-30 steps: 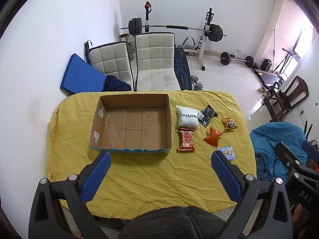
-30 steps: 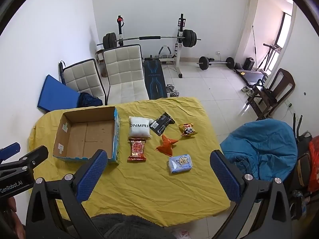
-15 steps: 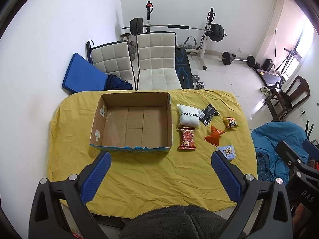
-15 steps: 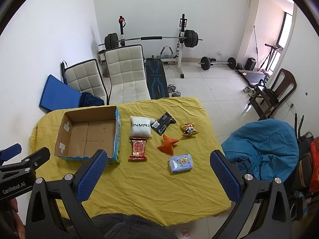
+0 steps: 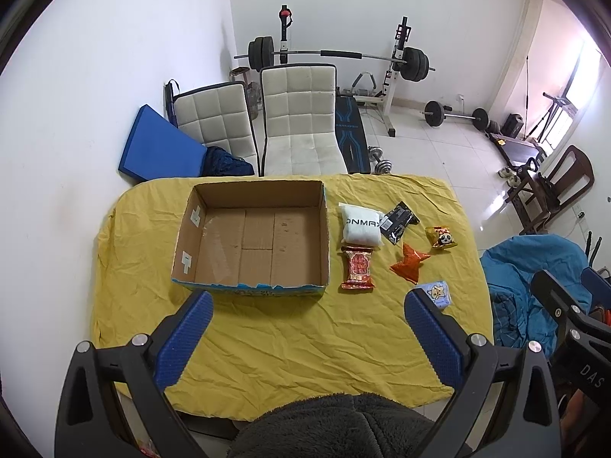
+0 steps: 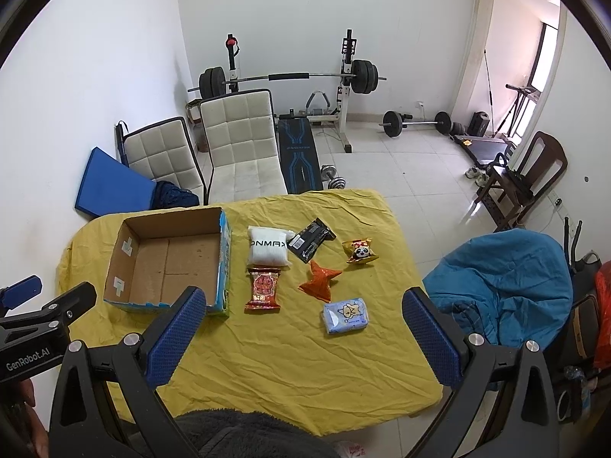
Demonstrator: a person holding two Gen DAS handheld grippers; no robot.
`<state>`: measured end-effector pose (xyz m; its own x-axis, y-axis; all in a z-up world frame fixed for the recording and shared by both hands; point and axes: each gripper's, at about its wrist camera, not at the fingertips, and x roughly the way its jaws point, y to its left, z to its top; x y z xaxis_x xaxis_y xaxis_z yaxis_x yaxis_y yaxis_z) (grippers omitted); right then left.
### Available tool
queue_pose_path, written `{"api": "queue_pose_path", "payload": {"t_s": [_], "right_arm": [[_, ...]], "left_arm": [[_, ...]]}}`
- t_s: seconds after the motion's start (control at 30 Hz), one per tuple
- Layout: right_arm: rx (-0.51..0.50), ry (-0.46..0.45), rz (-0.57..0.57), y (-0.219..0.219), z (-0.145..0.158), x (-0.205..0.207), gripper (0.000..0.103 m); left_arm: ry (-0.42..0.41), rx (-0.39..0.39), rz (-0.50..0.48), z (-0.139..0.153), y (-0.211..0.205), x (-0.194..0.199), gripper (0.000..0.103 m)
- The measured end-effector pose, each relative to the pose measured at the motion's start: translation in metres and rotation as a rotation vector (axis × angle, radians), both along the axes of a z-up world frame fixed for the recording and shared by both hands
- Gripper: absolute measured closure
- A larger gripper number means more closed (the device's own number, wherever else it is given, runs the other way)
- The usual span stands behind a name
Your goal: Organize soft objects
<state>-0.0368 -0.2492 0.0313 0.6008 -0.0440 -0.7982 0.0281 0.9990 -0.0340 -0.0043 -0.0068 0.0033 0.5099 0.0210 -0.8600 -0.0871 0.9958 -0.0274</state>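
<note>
Both grippers above the near edge of the table. My left gripper (image 5: 307, 303) has its jaws spread wide apart, holding and touching nothing; its blue pads (image 5: 183, 339) frame the near wall of the cardboard box (image 5: 250, 292) and the bare yellow cloth (image 5: 286, 343) before it. My right gripper (image 6: 305, 301) likewise has its jaws wide apart, with nothing between them but the cloth below.

The open box stands on the left half of the table. The soft objects lie to its right, all on the cloth and outside the box: a white pouch (image 6: 267, 252) just beside the box's far right corner; a red snack pack (image 6: 263, 290) near of the pouch; a black packet (image 6: 311, 244) right of the pouch, its corner touching or overlapping it; an orange star-shaped pack (image 6: 319, 280) at centre; a panda-print bag (image 6: 361, 253) farthest right; a pale blue tissue pack (image 6: 345, 315) nearest me.
</note>
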Motion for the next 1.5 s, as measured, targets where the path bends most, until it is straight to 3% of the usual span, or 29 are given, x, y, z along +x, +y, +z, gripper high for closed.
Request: {"api": "queue_pose_path", "payload": {"t_s": [1.5], "right_arm": [[0.000,-0.003,0.002,0.008,-0.008,0.004,0.000]], "left_arm": [[0.003,-0.001,-0.005,-0.005,-0.003,-0.001,0.000]]}}
